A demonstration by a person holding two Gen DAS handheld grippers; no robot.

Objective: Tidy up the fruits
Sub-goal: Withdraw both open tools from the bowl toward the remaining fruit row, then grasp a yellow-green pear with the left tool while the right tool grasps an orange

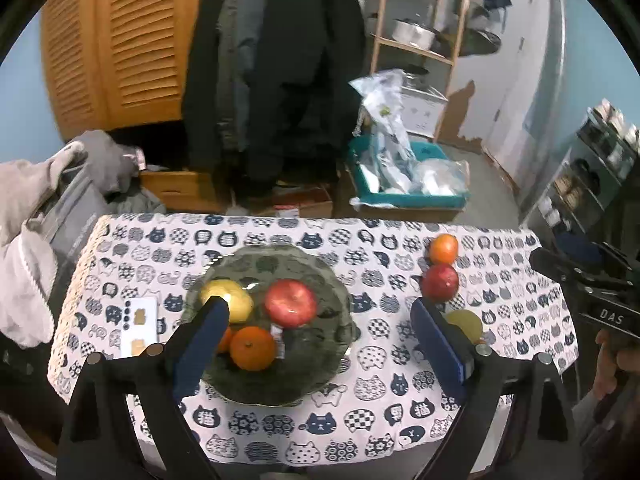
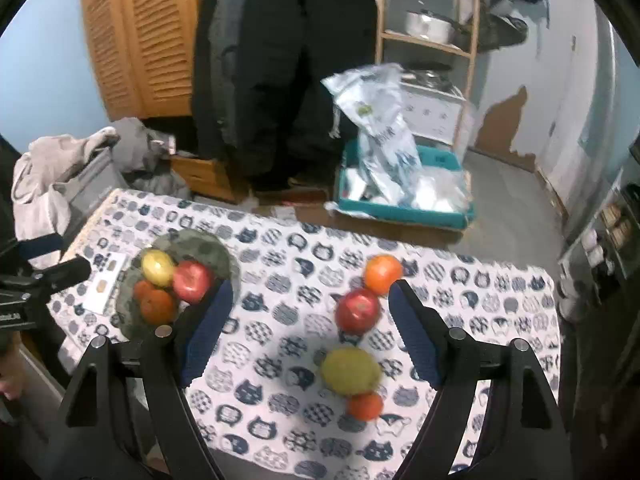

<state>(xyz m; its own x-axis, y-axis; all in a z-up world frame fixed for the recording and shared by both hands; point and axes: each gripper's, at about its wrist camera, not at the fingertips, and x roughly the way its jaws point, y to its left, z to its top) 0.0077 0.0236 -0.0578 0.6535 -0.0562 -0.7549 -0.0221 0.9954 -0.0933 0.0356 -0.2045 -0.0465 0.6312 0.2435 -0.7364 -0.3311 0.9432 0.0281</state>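
Blue-padded fingers of the left gripper (image 1: 320, 312) fill the near foreground of the left wrist view, spread wide and holding nothing, hovering above the glass plate (image 1: 328, 280). Plate sits on the cat-print tablecloth (image 1: 360, 412) and carries a yellow fruit (image 1: 232, 296), a red apple (image 1: 291, 303), an orange (image 1: 253, 349) and a second orange mostly hidden behind the left finger. White card (image 1: 140, 326) lies just left of the plate. Off to the right, loose on the cloth: an orange (image 1: 444, 249), a red apple (image 1: 440, 282) touching it, and a yellow-green fruit (image 1: 466, 322) partly behind the right finger. Right gripper's body shows at the far right edge.

Right wrist view, somewhat blurred: right gripper (image 2: 310, 322) also wide apart, empty, above the loose row. Red apple (image 2: 358, 311) sits between the fingers near the right one, orange (image 2: 383, 273) just beyond it, lemon-like fruit (image 2: 351, 370) nearer, small orange (image 2: 365, 406) touching it. Plate (image 2: 208, 248) with its four fruits is well apart to the left.

Judgement: roughly half sorted, four still loose. Risks: round fruits touch each other, so closing on the apple could nudge the orange and send it rolling toward the far table edge. Plate is getting crowded; dropping another piece on top could knock one off the shallow rim. Hard squeeze could bruise soft fruit.
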